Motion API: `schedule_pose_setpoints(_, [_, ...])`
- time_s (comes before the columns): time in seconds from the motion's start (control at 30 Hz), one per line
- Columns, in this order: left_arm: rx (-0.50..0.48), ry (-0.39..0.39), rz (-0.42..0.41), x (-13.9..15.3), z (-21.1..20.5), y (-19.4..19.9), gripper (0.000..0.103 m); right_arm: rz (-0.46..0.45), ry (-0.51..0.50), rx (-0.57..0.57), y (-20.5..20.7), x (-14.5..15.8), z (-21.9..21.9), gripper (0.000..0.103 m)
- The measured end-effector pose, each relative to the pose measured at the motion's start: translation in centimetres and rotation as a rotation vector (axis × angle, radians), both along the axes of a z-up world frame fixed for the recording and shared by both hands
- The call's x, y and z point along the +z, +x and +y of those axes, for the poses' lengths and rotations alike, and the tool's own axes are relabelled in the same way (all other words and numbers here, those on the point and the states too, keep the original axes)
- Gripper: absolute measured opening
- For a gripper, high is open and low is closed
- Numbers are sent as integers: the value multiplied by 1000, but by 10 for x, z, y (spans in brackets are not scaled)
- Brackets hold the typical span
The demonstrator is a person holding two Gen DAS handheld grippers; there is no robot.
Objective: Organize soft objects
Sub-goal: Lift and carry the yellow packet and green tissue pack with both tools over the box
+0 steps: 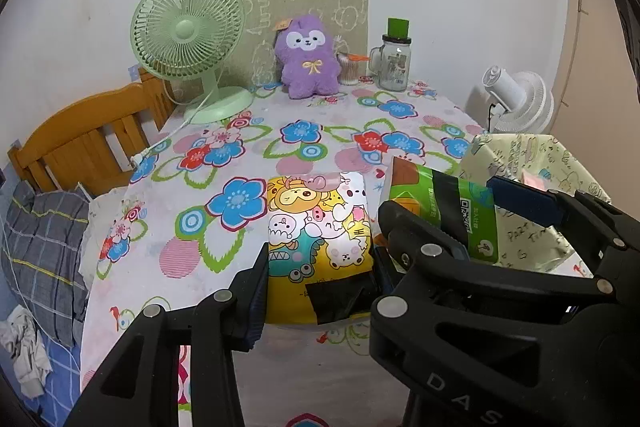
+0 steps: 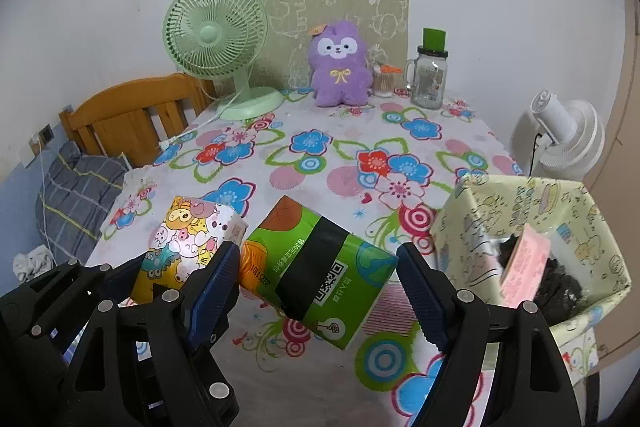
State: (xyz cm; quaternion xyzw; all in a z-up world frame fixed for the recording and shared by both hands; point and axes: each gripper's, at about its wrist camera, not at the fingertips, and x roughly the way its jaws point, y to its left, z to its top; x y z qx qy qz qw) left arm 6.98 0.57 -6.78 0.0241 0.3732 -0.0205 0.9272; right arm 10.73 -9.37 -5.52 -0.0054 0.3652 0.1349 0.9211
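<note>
A yellow cartoon-print tissue pack [image 1: 320,239] lies on the flowered tablecloth between the fingers of my left gripper [image 1: 318,291], which presses both its sides. It also shows in the right wrist view [image 2: 188,243]. A green tissue pack [image 2: 316,271] lies tilted between the wide-open fingers of my right gripper [image 2: 320,291], untouched; it also shows in the left wrist view [image 1: 440,211]. A purple plush toy [image 2: 339,65] sits at the table's far edge, also in the left wrist view [image 1: 308,57].
A pale patterned box [image 2: 472,227] at the right holds a pink pack [image 2: 522,267] and dark cloth. A green fan [image 2: 218,39], a glass jar [image 2: 430,79], a white fan [image 2: 568,135] and a wooden bed frame [image 2: 132,111] surround the table.
</note>
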Motion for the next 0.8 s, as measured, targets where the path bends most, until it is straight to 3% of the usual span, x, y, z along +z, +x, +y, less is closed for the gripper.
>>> schedule_pose_setpoints(0.8, [-25,18,-56,30,-40,2,49,-48,6,-23,1,32,-42,82])
